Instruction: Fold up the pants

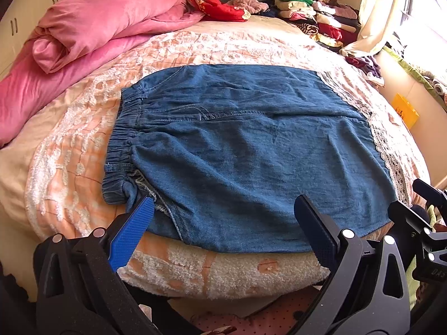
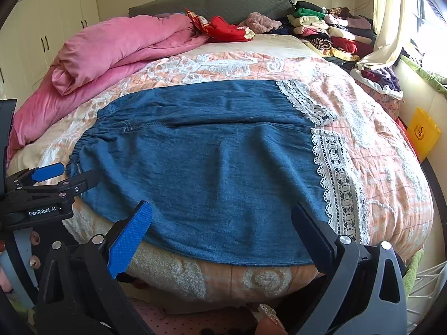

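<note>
Pants (image 1: 245, 150) flat on bed (image 1: 223, 47), soft, limp denim; both claws, left (image 1: 223, 217) and right (image 2: 222, 220), gape empty. Grab near hem, 6 o'clock.

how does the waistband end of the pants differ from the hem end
The waistband is gathered, ruched elastic in plain denim, at the pants' left end near the pink duvet. The hem end lies flat, trimmed with white lace, on the right toward the window. Both rest on the bedspread, untouched by either tool.
</note>
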A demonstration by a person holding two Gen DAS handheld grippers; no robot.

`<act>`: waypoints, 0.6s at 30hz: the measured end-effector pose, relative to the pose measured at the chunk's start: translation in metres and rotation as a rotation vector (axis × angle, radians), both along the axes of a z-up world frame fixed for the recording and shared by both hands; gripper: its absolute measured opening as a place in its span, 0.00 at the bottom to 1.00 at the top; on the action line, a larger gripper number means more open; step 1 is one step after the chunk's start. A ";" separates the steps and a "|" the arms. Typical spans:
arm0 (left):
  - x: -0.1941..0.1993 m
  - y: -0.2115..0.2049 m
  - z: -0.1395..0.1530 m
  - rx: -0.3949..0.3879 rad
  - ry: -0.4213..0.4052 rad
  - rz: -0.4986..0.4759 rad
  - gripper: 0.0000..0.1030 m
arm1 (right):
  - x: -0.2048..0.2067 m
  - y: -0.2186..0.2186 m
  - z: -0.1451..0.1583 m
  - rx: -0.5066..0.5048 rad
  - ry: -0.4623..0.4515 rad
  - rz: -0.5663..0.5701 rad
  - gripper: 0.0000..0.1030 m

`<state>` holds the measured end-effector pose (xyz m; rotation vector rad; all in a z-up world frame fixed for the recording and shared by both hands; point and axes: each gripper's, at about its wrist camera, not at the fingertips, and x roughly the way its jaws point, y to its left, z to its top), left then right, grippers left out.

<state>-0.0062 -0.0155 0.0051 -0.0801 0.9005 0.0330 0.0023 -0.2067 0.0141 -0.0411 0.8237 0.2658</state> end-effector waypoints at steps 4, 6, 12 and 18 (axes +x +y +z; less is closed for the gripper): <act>0.000 0.000 0.000 -0.001 -0.002 0.001 0.91 | 0.000 0.000 0.000 0.001 0.003 -0.001 0.96; 0.000 0.000 0.001 0.001 -0.003 0.001 0.91 | 0.000 0.000 0.000 0.000 0.000 -0.001 0.96; 0.000 0.001 0.000 0.001 -0.002 0.000 0.91 | 0.000 0.000 -0.001 -0.001 0.001 -0.001 0.96; 0.000 0.002 0.001 0.000 -0.004 0.000 0.91 | 0.000 -0.001 -0.002 0.002 0.000 -0.009 0.96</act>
